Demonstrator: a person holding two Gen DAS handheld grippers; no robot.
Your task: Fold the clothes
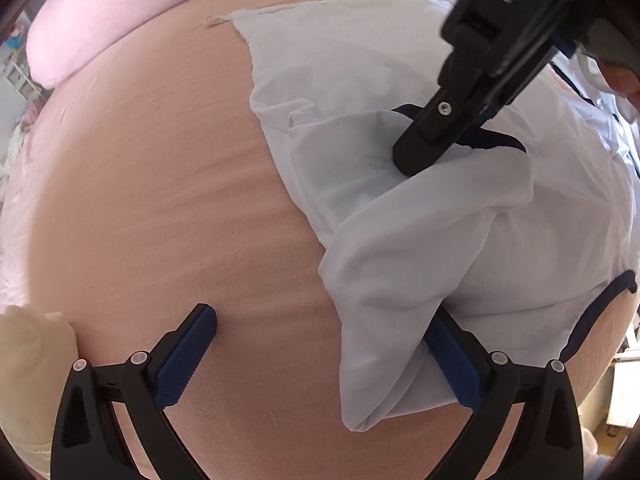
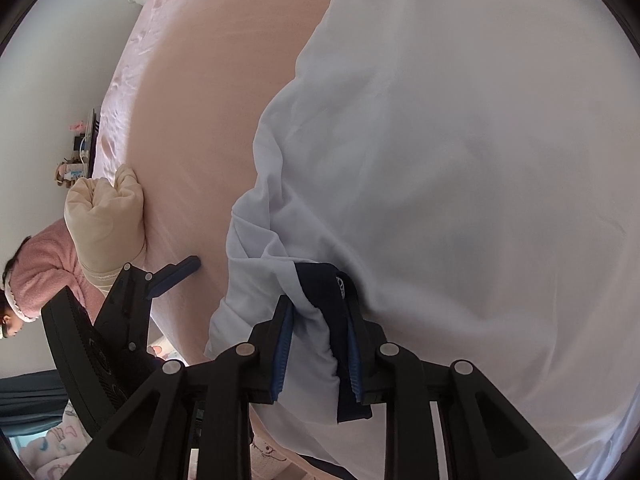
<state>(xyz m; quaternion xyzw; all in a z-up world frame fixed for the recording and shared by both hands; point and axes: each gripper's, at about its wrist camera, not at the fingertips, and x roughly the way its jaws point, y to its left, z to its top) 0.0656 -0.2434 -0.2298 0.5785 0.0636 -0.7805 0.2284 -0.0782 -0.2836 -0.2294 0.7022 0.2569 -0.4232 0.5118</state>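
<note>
My left gripper (image 1: 320, 356) is standing wide apart, shirt (image 1: 400, 208) draping over one finger. My right gripper (image 2: 320, 344) is clamping the shirt's navy trim (image 2: 340, 320).

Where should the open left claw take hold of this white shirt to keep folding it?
Grip the loose folded flap of the white shirt lying beside the left claw. Come from the bare pink sheet side: that edge is raised and free, while the right claw already clamps the navy trim.

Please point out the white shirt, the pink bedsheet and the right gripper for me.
white shirt (image 1: 400, 60): left wrist view, flat body panel.
pink bedsheet (image 1: 160, 184): left wrist view, bare middle.
right gripper (image 2: 318, 344): right wrist view, between fingertips.
</note>
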